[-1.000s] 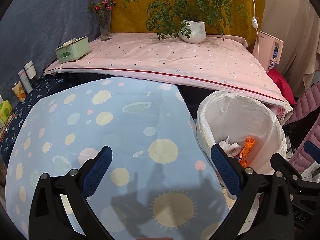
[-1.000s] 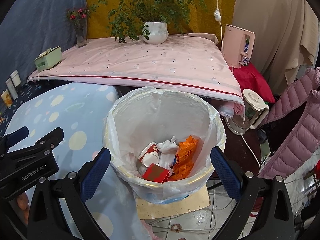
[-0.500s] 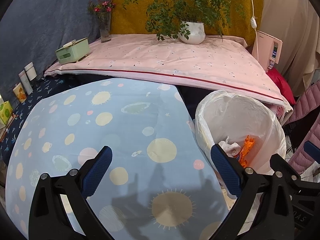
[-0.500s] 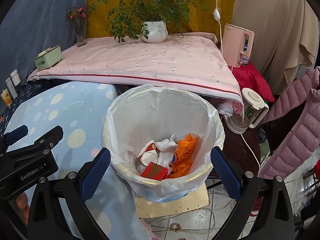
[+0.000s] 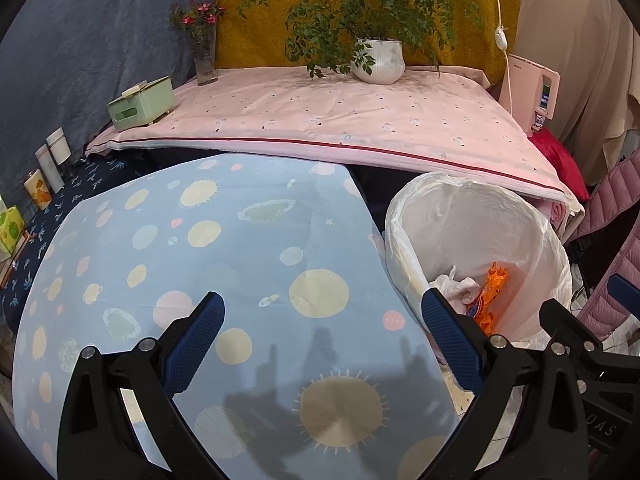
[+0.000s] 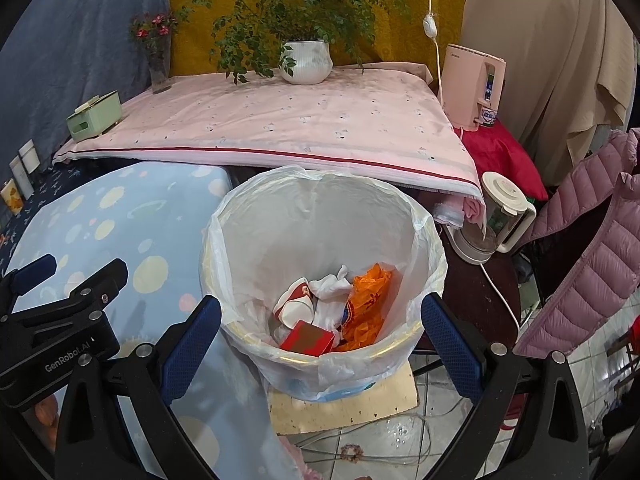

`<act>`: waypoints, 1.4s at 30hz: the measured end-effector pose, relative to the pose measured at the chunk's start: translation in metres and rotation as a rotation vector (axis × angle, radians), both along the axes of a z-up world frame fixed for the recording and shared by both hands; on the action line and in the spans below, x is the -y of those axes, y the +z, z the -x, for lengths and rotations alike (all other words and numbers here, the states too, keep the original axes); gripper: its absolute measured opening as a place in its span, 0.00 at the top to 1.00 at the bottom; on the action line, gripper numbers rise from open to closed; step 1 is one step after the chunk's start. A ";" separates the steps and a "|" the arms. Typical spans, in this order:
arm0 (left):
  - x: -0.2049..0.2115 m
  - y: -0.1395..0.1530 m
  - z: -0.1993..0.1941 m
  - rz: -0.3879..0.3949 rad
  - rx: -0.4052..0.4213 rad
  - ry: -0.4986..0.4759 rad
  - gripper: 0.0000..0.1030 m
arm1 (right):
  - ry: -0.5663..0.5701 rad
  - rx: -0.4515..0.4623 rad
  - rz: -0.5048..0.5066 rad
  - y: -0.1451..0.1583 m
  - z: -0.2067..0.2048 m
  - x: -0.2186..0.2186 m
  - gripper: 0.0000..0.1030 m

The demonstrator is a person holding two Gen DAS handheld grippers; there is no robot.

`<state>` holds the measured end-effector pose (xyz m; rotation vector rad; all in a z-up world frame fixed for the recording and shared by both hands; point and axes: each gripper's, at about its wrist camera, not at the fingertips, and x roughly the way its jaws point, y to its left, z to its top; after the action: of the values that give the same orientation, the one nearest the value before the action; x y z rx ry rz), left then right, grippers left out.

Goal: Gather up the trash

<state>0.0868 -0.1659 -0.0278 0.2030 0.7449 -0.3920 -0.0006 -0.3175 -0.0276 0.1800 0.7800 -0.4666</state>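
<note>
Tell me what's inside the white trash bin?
Inside the bin, lined with a white plastic bag, lie a red box, crumpled white paper, an orange wrapper and a red-and-white carton. Anything beneath that pile is hidden.

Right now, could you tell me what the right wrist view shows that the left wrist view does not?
Only the right wrist view shows the red box and the red-and-white paper cup down in the trash bin, plus the white kettle beside it. Only the left wrist view shows the green-and-yellow carton at far left. Both show the bin, its orange wrapper and crumpled tissue, the potted plant, and both tools open and empty.
</note>
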 end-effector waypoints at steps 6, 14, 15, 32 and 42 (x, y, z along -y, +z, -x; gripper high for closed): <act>0.000 -0.001 0.001 -0.003 -0.001 -0.003 0.08 | -0.005 0.001 -0.003 0.000 0.003 0.000 0.06; 0.000 -0.001 0.003 -0.006 0.003 -0.006 0.08 | -0.003 0.001 -0.005 0.000 0.004 0.000 0.06; 0.000 -0.001 0.003 -0.007 0.003 -0.007 0.08 | -0.003 0.000 -0.004 -0.001 0.003 0.000 0.06; 0.000 -0.003 0.002 -0.015 0.003 -0.009 0.08 | 0.000 -0.001 -0.006 -0.002 0.002 -0.001 0.06; 0.000 -0.009 0.000 -0.017 -0.017 -0.022 0.08 | -0.002 -0.004 -0.005 -0.003 0.001 -0.002 0.06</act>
<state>0.0871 -0.1655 -0.0365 0.2246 0.7638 -0.4091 -0.0019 -0.3156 -0.0306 0.1843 0.7852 -0.4673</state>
